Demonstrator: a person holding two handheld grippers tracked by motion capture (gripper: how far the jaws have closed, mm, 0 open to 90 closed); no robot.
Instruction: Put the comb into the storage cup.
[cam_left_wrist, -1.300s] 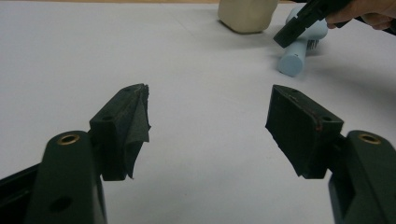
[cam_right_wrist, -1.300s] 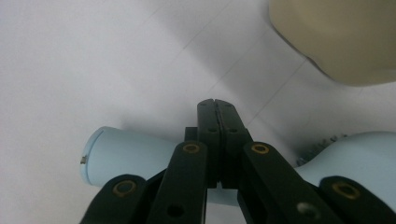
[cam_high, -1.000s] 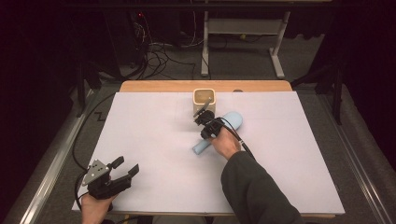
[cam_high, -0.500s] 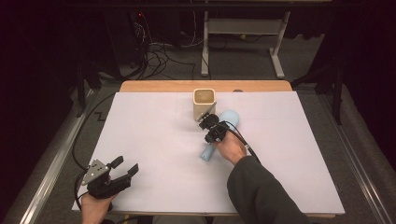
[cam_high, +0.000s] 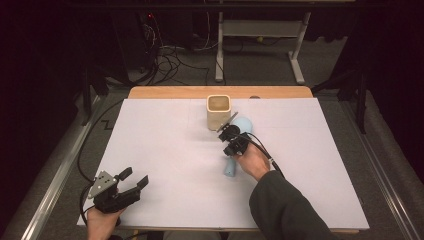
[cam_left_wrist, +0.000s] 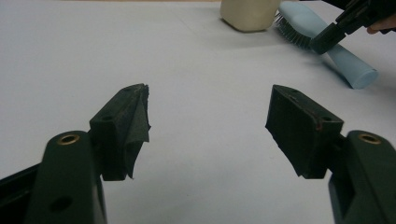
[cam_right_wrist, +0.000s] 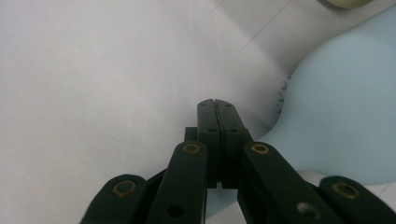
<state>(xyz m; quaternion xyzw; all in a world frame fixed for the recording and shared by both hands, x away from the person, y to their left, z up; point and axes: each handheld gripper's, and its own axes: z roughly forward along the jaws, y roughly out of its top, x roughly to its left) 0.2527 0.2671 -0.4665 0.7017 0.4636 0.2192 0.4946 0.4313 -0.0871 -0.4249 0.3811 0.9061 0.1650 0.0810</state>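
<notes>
Right gripper view looks along the right gripper (cam_right_wrist: 217, 105), whose two black jaws are pressed together with nothing between them, their tips hovering just beside the pale blue hairbrush (cam_right_wrist: 345, 112), near where its broad head narrows into the handle. From the high view, the right gripper (cam_high: 231, 134) sits over the middle of the hairbrush (cam_high: 231, 168), which lies flat on the white table cover (cam_high: 165, 150) with its head just beside the cream square cup (cam_high: 219, 111) and its handle pointing back toward the person. This looks like the approach step: the brush is not yet held. To pick it up, the jaws would likely need to spread first and then settle across the narrow handle, since the head seems too wide to pinch. Left gripper (cam_high: 131, 184) rests well away from the hairbrush, near the front left corner of the cover, with its jaws spread wide and empty; the left gripper view shows the hairbrush (cam_left_wrist: 327, 46) and cup (cam_left_wrist: 247, 14) far off. Open cover stretches to the left of the hairbrush and toward the person, giving plenty of room to move. The cup, close by the brush head, is the one thing that might be bumped.
</notes>
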